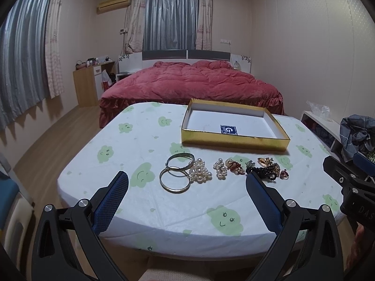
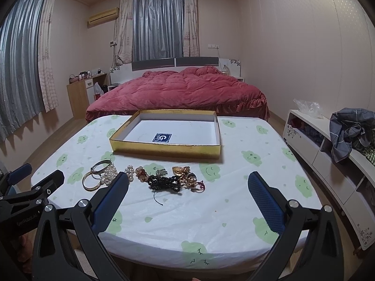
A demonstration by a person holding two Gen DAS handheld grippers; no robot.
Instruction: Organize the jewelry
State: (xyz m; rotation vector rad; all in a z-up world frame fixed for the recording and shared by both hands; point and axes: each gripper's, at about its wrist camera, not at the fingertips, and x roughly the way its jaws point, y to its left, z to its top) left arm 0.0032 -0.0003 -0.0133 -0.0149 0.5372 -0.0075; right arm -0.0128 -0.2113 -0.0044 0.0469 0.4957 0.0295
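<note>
On the table point(image 1: 98, 187), with its white cloth of green smiling clouds, nothing has gone into the box yet — the gold box point(image 2: 164, 149) sits at the far side, holding only a small blue card point(image 2: 162, 138). Every piece of jewelry lies loose in a row on the near side of it. From the left: two gold bangles point(image 1: 174, 178) overlapping, a heap of pearls point(image 1: 199, 172) touching them, a smaller pearl cluster point(image 1: 220, 168), some amber-coloured pieces point(image 1: 234, 166), a black bead bracelet point(image 2: 164, 182) and a tangle of gold bits point(image 2: 187, 175) at the right end. Left gripper point(image 1: 187, 182) hangs over the near edge with its fingers spread wide, holding nothing, lined up with the bangles and pearls. Right gripper point(image 2: 188, 183) is spread just the same, empty, facing the black beads. So we're at the very start, I'd say: the whole row is left to move.
</note>
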